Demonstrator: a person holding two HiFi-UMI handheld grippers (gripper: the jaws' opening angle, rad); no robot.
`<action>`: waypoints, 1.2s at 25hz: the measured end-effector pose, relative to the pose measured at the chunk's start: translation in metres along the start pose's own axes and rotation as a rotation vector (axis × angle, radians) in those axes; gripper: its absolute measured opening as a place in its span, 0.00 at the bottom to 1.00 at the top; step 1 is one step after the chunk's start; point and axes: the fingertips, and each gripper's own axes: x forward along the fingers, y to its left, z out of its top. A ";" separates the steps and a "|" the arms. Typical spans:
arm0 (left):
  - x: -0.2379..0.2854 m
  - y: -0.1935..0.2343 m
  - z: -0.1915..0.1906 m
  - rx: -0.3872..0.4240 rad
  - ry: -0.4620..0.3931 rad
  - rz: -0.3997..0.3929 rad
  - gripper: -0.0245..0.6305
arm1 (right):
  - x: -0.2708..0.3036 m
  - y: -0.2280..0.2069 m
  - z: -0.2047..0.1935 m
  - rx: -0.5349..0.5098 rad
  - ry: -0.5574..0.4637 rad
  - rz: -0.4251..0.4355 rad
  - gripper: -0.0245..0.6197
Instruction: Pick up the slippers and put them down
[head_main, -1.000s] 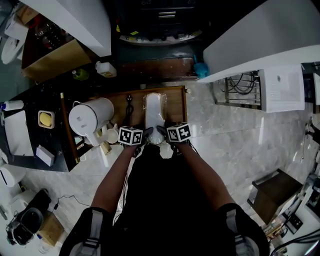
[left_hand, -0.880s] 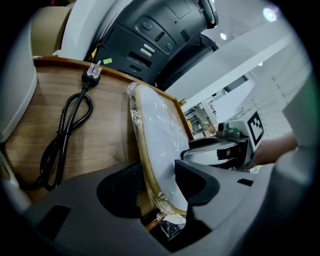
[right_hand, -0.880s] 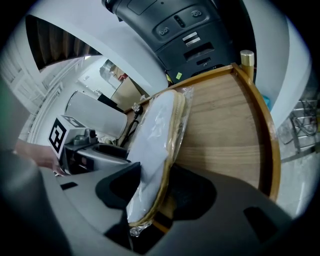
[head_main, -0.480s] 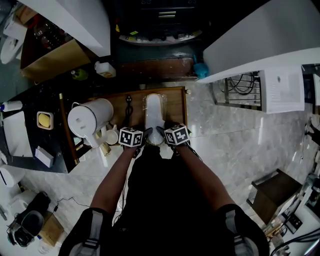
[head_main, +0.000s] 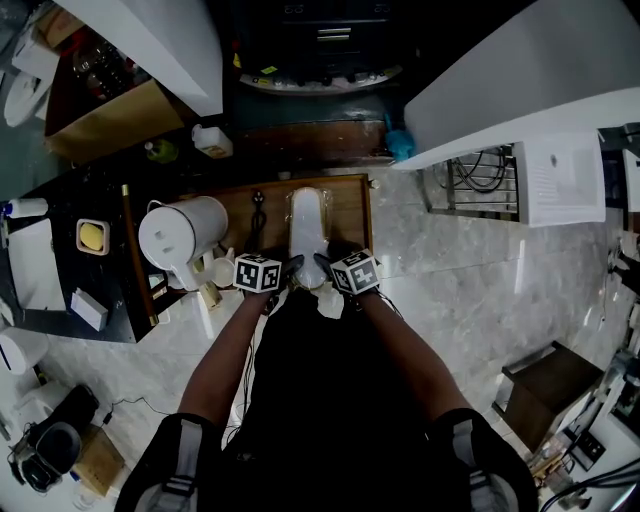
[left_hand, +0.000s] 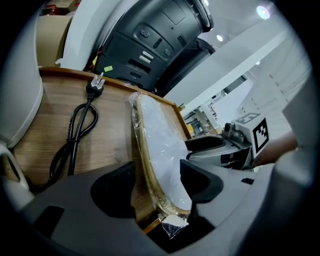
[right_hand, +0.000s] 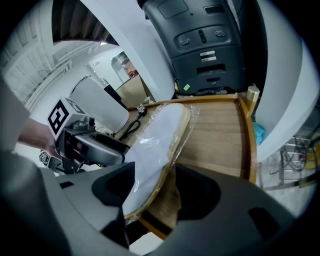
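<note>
- My left gripper (left_hand: 160, 185) and right gripper (right_hand: 155, 190) have just been opening; both now straddle the plastic-wrapped white slippers' (head_main: 308, 225) heel, unclamped.
- The slippers lie flat on the brown wooden tray (head_main: 345, 205), apparently set down.

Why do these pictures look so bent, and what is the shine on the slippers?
Left gripper view: fisheye lens, dark corners, glare on the wrapped slippers. Right gripper view: same bending; the tray rim curves. Head view: straight edges bow, lights streak the floor.

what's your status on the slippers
Jaws just opened on left tool and right tool, slippers between, not gripped. Slippers lying on wooden tray. Beside them power cord, not blocking.
</note>
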 end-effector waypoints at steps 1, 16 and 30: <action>-0.001 -0.002 0.001 0.000 -0.006 -0.007 0.45 | -0.003 0.001 0.001 -0.008 -0.010 -0.005 0.44; -0.033 -0.056 0.006 0.048 -0.097 -0.132 0.42 | -0.052 0.029 0.010 -0.032 -0.162 0.046 0.06; -0.081 -0.097 0.008 0.038 -0.252 -0.255 0.09 | -0.105 0.049 0.041 -0.063 -0.312 0.118 0.05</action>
